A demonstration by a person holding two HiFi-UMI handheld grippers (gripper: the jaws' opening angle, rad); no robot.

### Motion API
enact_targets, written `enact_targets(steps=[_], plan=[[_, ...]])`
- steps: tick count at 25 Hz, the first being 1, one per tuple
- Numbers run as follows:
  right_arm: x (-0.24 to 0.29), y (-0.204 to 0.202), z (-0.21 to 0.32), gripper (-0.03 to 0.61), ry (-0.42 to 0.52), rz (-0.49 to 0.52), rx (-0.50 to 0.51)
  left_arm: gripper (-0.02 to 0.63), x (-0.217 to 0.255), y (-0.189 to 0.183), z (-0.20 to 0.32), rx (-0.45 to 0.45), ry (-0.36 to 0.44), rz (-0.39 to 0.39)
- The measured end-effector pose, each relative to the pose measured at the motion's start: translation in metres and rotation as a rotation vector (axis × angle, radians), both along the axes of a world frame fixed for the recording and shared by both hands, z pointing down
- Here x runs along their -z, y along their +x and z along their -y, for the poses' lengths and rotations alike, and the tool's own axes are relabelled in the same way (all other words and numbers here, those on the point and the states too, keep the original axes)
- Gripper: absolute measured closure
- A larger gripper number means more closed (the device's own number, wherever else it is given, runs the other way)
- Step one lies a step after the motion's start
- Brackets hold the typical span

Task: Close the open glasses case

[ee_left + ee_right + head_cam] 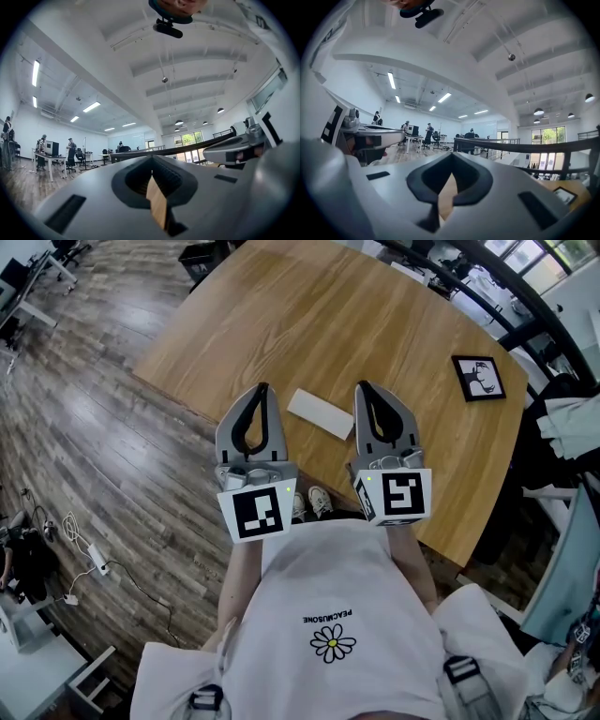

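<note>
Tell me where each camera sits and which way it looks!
Head view: on the person's head, looking steeply down at round wooden table, flat white glasses case, left gripper, right gripper, white T-shirt.
Left gripper view: on the left gripper, looking level across the office along shut jaws.
Right gripper view: on the right gripper, likewise; jaws shut.
Shared: head and right gripper views both show the black-framed picture.

- Pale wooden desk (309,315) with a curved edge, standing on dark plank floor (84,427).
- White beamed ceiling (197,56), lit strip lights (91,107).
- Bright windows (548,136) at the far end.
</note>
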State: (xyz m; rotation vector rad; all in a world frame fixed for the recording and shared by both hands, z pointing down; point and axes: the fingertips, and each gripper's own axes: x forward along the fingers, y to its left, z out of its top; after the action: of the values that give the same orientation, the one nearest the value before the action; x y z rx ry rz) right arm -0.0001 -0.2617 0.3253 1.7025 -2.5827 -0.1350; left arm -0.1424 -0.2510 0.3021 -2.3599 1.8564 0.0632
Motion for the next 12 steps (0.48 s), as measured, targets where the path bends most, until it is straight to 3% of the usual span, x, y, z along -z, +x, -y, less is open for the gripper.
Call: enact_targets(steps=[12], plan=[[-0.0006,0.0057,0.0014,0.572,0.007,-0.018,-0.009,0.597,-0.0019,0.003,0.0031,0.002,-0.003,0.001]])
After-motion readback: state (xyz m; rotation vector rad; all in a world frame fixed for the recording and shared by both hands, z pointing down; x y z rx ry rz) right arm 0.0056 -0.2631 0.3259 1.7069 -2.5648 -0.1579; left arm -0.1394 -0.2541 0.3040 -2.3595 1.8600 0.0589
